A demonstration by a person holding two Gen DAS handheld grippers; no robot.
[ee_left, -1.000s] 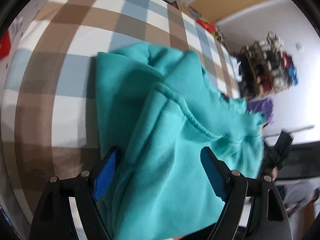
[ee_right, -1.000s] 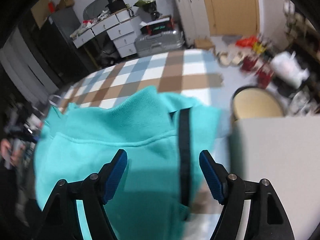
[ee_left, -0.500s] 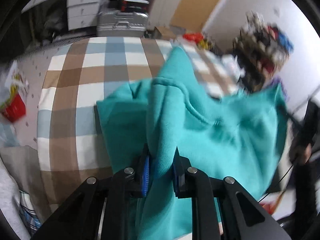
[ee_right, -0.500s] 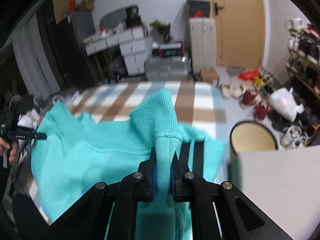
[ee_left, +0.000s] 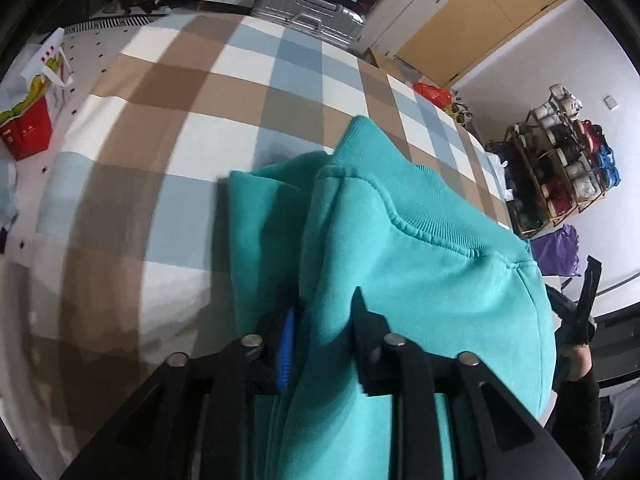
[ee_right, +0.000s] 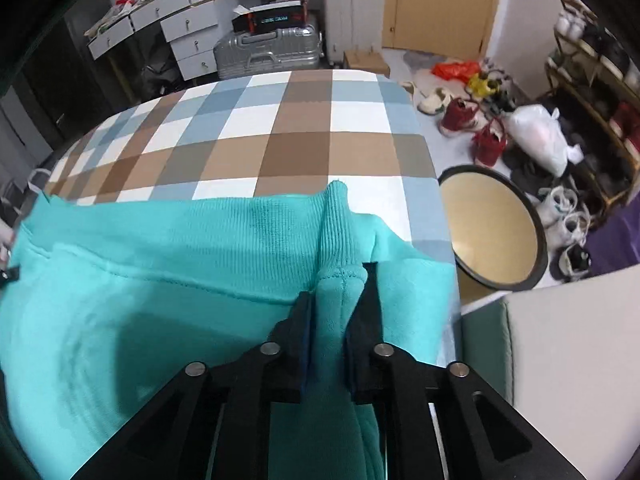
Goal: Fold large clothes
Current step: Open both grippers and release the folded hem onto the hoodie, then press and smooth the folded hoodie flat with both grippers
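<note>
Jaws opening, teal sweatshirt (ee_left: 420, 264) between

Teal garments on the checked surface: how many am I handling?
1: a teal sweatshirt bunched on the checked cover, with folds between the opening jaws of the left gripper and right gripper.

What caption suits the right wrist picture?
Right gripper pinching a teal knitted sweatshirt's ribbed hem above a checked bedspread.

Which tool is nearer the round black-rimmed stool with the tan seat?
Right. The right tool, pinching the teal sweatshirt's ribbed hem, has the round black-rimmed stool just beside it past the checkered surface's edge. The left tool grips the garment's far end.
</note>
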